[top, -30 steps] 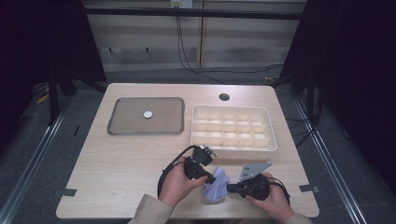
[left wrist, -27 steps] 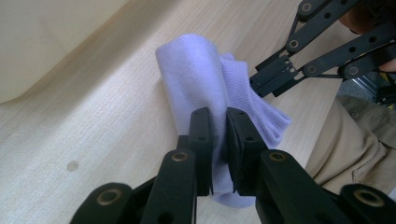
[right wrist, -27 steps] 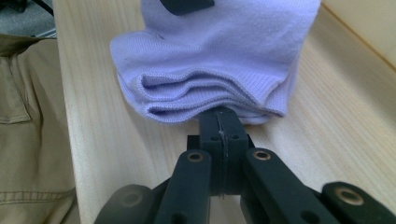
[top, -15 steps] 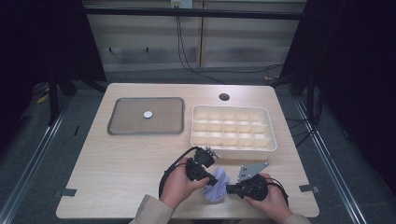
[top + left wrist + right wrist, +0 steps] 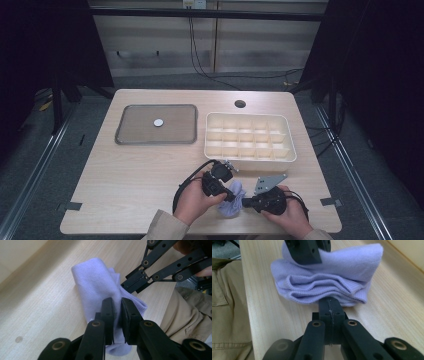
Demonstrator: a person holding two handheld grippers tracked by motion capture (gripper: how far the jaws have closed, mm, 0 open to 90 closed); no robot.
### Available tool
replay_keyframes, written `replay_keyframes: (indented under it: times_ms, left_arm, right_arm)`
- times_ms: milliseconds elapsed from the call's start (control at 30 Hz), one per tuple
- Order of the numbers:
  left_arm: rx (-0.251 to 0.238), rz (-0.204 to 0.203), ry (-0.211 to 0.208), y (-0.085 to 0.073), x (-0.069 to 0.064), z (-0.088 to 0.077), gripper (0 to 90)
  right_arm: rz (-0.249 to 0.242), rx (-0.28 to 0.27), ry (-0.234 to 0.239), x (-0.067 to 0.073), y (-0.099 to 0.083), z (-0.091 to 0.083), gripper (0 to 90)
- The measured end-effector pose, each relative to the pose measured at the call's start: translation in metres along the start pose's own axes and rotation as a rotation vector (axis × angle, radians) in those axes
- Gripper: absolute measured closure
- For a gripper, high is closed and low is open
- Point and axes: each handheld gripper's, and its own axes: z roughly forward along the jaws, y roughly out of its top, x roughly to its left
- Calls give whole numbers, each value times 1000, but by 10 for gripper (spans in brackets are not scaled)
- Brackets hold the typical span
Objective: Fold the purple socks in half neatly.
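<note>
My left hand-held gripper (image 5: 117,315) pinches the folded lilac cloth (image 5: 100,290); my right hand-held gripper (image 5: 330,305) seems clamped on its edge. The cloth's long axis runs across the table (image 5: 135,175).

**Materials and Surface Finish**

The folded cloth (image 5: 100,287) is pale lilac knit fabric, soft and matt, with a fine ribbed hem. The table (image 5: 135,175) has a light wood-grain top, smooth with low sheen. The left gripper (image 5: 117,312) and right gripper (image 5: 330,305) have black matt linkages with brass-coloured pivot pins. The compartment box (image 5: 250,156) looks cream plastic, smooth. The tray (image 5: 125,137) appears dull grey.
</note>
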Motion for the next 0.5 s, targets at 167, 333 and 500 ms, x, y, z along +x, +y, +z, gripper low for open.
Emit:
replay_keyframes:
  times_ms: [167,333,500]
  left_arm:
    - [9,0,-4,-1,0,4,801]
    - [7,-7,-8,-2,-1,7,797]
    - [4,-10,-9,-3,-2,11,789]
  right_arm:
    - [1,0,0,0,0,0,900]
    - [4,1,-1,0,0,0,900]
    - [12,1,-7,0,0,0,900]
